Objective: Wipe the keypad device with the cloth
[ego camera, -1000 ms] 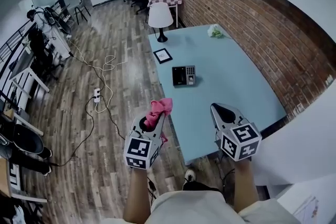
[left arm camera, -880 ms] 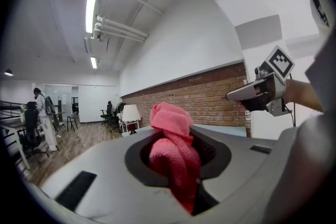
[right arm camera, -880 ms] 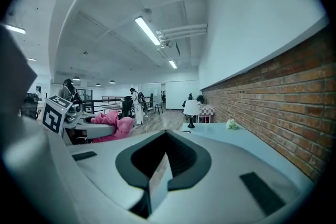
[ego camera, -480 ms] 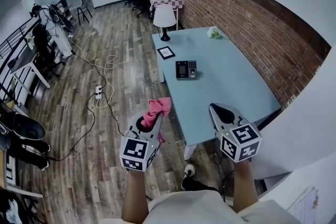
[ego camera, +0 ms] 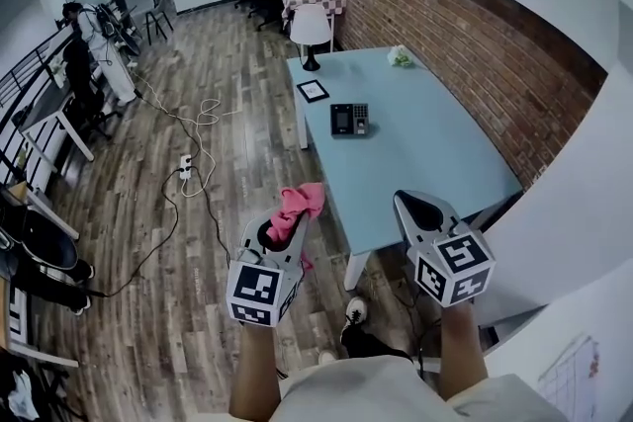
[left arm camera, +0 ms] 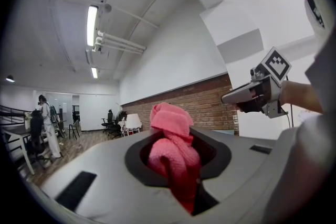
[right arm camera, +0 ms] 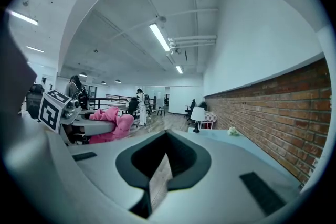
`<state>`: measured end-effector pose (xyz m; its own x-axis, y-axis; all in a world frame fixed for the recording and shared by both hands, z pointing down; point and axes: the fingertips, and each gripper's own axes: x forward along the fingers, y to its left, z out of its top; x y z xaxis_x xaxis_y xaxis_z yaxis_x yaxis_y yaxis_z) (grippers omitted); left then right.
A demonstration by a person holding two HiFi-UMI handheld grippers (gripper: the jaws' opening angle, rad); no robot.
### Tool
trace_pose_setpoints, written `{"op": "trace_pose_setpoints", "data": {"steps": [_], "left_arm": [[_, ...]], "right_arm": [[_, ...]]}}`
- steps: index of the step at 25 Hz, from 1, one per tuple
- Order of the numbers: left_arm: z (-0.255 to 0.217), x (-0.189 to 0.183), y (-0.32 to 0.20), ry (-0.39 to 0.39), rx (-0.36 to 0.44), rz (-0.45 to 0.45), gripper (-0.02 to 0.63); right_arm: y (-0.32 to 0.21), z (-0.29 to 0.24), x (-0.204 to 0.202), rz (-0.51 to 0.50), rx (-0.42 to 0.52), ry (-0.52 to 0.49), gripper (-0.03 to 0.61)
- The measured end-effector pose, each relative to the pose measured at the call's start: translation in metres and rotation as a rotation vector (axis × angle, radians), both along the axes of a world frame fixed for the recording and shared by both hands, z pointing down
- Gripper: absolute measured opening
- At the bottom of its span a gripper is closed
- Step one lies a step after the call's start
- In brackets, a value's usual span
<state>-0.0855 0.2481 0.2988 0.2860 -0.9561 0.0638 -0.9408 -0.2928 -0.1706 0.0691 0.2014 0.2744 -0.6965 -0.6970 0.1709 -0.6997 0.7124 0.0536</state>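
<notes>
1. Left gripper: the jaws are pinched on the pink cloth, which is held above the floor beside the bench.
2. Right gripper: the jaws are pressed together with nothing gripped, and are seen at the bench's near end.
3. Keypad device: it is laid flat on the bench, well apart from both grippers, near a framed picture and a lamp.

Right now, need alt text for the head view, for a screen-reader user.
Seen from above, a person holds the left tongs shut on a pink cloth and the right tongs empty, at the near end of a light blue table. A dark keypad device lies farther up the table, untouched, with a framed picture and white lamp beyond.
</notes>
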Motion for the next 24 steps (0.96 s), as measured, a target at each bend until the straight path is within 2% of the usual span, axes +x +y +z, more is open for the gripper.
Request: {"op": "trace_pose_setpoints", "data": {"steps": [10,24], "left_arm": [[-0.004,0.011,0.035,0.006,0.016,0.014,0.103],[-0.003,0.019,0.054,0.008,0.005,0.024,0.103]], "right_arm": [[0.036,0.002,0.003,-0.011,0.005,0.015,0.015],[0.06,0.004,0.0,-0.04,0.004,0.046,0.014]]}}
